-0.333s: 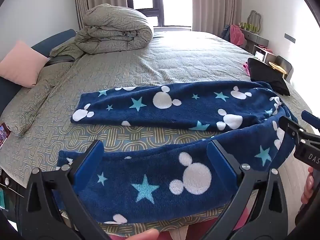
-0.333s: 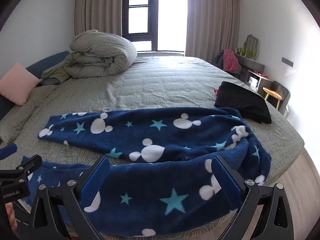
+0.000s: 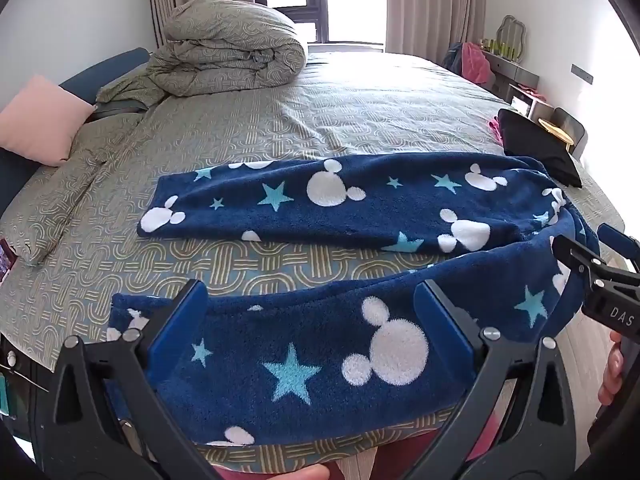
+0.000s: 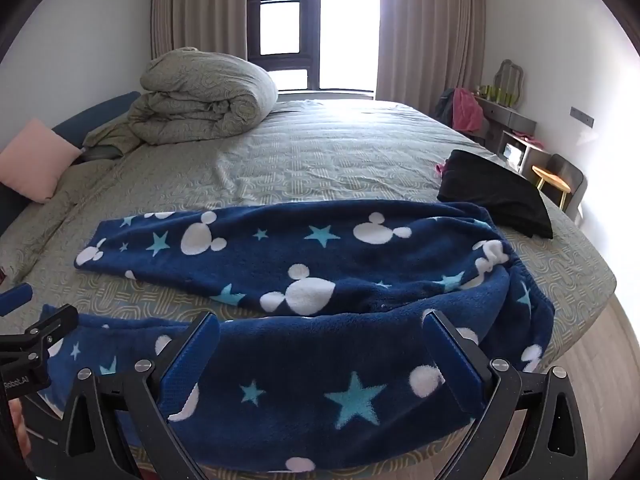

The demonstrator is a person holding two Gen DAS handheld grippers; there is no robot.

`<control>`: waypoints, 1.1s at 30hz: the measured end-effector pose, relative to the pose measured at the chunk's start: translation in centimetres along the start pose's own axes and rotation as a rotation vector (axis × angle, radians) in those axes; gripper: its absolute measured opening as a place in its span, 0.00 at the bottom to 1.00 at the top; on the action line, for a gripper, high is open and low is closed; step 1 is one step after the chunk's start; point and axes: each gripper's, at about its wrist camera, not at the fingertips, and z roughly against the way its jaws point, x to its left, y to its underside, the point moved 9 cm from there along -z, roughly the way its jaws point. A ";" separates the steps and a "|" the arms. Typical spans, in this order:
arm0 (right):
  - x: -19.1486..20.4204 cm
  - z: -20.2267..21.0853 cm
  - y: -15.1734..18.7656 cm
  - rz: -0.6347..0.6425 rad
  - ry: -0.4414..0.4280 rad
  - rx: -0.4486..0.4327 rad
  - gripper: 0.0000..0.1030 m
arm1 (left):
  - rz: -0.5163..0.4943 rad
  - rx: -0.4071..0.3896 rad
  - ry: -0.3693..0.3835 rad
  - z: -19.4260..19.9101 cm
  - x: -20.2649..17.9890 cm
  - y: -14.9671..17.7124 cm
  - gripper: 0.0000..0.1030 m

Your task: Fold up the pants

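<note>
Navy fleece pants (image 3: 328,200) with white mouse heads and blue stars lie spread across the near part of the bed, both legs pointing left, waist at the right; they also show in the right wrist view (image 4: 304,256). The near leg hangs over the bed's front edge. My left gripper (image 3: 312,320) is open, its blue pads either side of the near leg near the cuff end. My right gripper (image 4: 320,344) is open over the near leg closer to the waist. Each gripper shows at the edge of the other's view.
A patterned grey-green bedspread (image 3: 360,112) covers the bed. A rolled duvet (image 3: 228,48) and a pink pillow (image 3: 40,120) sit at the far left. A black folded garment (image 4: 496,196) lies at the right edge. A desk and chair (image 4: 560,176) stand beyond.
Both grippers have eased slightly forward and lower toward the near leg. The pants have not moved.
</note>
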 end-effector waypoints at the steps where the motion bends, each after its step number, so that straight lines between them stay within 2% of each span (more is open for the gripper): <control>1: 0.1 -0.1 0.0 0.002 0.001 0.005 1.00 | 0.003 -0.001 0.002 0.1 0.0 0.0 1.00; 6: 0.1 -0.8 0.2 0.014 0.017 0.025 1.00 | 0.008 0.006 0.008 0.1 0.0 -0.1 1.00; 13: 0.1 -0.4 -0.3 -0.010 0.003 -0.005 1.00 | 0.036 0.006 0.005 0.1 0.3 0.0 1.00; 17: 0.0 0.1 -0.8 -0.028 -0.008 -0.031 1.00 | 0.041 -0.002 -0.023 0.3 0.6 -0.2 1.00; 20: -0.3 0.5 -1.2 -0.033 0.030 -0.054 1.00 | 0.037 -0.004 -0.043 0.6 0.5 -0.2 1.00; 22: -0.8 0.9 -1.4 -0.052 0.094 -0.071 1.00 | 0.032 -0.017 -0.037 1.0 0.3 -0.4 1.00; 23: -0.9 1.2 -1.5 -0.062 0.097 -0.084 1.00 | 0.030 -0.023 -0.032 1.1 0.2 -0.5 1.00; 26: -0.5 1.4 -1.5 -0.088 0.017 -0.070 1.00 | 0.033 -0.035 -0.026 1.5 -0.1 -0.8 1.00; 33: 0.3 1.3 -0.9 -0.053 -0.013 -0.035 1.00 | 0.033 -0.033 -0.043 1.5 -0.2 -0.8 1.00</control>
